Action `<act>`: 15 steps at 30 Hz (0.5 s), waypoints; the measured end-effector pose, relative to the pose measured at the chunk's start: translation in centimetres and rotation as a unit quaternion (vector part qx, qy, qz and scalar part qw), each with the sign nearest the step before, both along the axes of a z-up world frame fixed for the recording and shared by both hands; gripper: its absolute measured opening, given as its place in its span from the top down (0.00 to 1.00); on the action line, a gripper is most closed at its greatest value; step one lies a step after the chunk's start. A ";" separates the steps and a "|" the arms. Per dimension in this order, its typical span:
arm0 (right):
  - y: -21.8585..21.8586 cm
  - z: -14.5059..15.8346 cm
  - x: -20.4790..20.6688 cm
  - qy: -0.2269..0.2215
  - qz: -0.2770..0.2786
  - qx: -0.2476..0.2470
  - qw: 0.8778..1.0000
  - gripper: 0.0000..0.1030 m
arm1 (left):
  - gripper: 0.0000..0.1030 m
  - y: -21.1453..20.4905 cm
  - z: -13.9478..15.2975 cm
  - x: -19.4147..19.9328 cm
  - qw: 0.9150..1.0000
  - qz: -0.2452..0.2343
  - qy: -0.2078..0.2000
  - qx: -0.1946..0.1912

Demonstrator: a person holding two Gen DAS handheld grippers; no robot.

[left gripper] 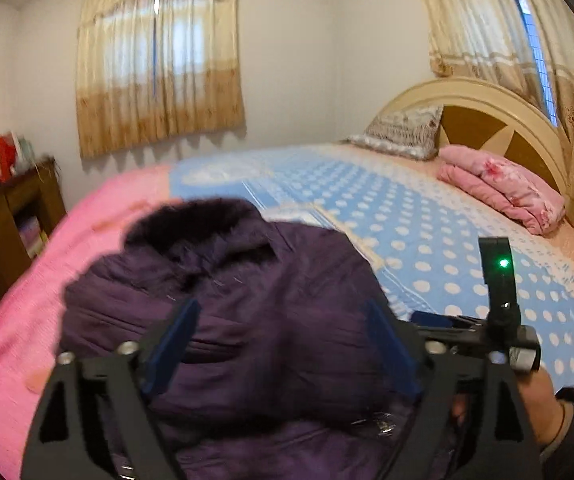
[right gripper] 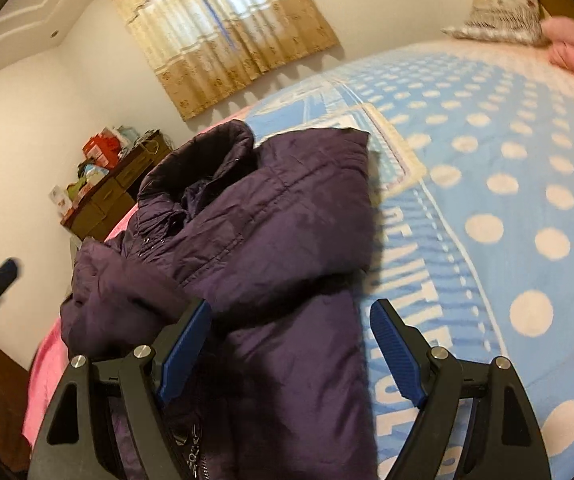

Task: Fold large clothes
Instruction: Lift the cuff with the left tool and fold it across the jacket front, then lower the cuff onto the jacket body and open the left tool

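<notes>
A dark purple padded jacket [left gripper: 243,304] with a dark furry collar [left gripper: 191,220] lies bunched on the bed, collar at the far end. My left gripper [left gripper: 283,320] is open just above the jacket's middle, holding nothing. In the right wrist view the jacket [right gripper: 255,240] lies on the bed with a sleeve or side panel folded across its front. My right gripper [right gripper: 291,316] is open over the jacket's lower right edge, blue pads [right gripper: 391,344] apart and empty. The other gripper's blue tip [right gripper: 5,270] shows at the far left. The right gripper and a hand [left gripper: 503,320] show at the right in the left wrist view.
The bed has a blue polka-dot blanket [left gripper: 427,232] and a pink sheet [left gripper: 27,300] on its left side. A folded pink quilt [left gripper: 503,188] and a grey pillow [left gripper: 403,132] lie by the headboard [left gripper: 483,100]. A brown cabinet [left gripper: 11,220] with clutter stands at the left wall.
</notes>
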State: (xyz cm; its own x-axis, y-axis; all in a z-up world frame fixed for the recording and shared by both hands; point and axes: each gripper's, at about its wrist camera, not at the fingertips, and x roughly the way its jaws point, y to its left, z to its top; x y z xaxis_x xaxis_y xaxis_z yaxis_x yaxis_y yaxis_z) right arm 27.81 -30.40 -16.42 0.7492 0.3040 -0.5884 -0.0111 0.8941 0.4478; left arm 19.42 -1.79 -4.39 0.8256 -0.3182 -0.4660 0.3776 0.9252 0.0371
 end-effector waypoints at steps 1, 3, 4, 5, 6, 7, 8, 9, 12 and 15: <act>-0.4 0.2 -0.3 -0.006 -0.007 0.008 1.000 0.20 | 0.04 0.9 0.2 0.2 1.000 0.015 -0.006 0.007; -0.6 1.3 -1.0 -0.027 -0.019 0.001 0.999 0.20 | 0.03 3.5 0.0 2.1 0.998 0.064 -0.010 0.028; -0.2 2.1 -1.4 -0.041 -0.015 -0.007 0.999 0.20 | 0.03 5.5 -0.4 3.4 0.994 0.098 -0.004 0.039; 0.3 2.8 -1.5 -0.048 -0.002 -0.011 0.999 0.20 | 0.03 7.3 -0.8 4.7 0.990 0.133 0.002 0.050; 1.3 3.6 -1.5 -0.052 0.025 -0.015 0.998 0.20 | 0.03 9.8 -1.5 6.4 0.982 0.179 0.011 0.062; 2.1 4.2 -1.4 -0.053 0.049 -0.012 0.997 0.20 | 0.03 11.6 -2.2 7.6 0.975 0.210 0.019 0.067; 2.7 4.5 -1.4 -0.052 0.065 -0.007 0.997 0.20 | 0.03 13.4 -2.8 8.8 0.969 0.234 0.027 0.071; 3.3 4.8 -1.4 -0.047 0.085 -0.001 0.995 0.20 | 0.03 15.3 -3.8 10.3 0.963 0.256 0.048 0.074; 6.0 4.4 -0.8 -0.010 0.128 -0.025 0.991 0.21 | 0.03 18.2 -6.7 12.9 0.951 0.274 0.114 0.090; 7.7 2.3 -0.6 0.035 0.155 -0.054 0.986 0.44 | 0.02 18.9 -9.3 13.3 0.939 0.286 0.150 0.119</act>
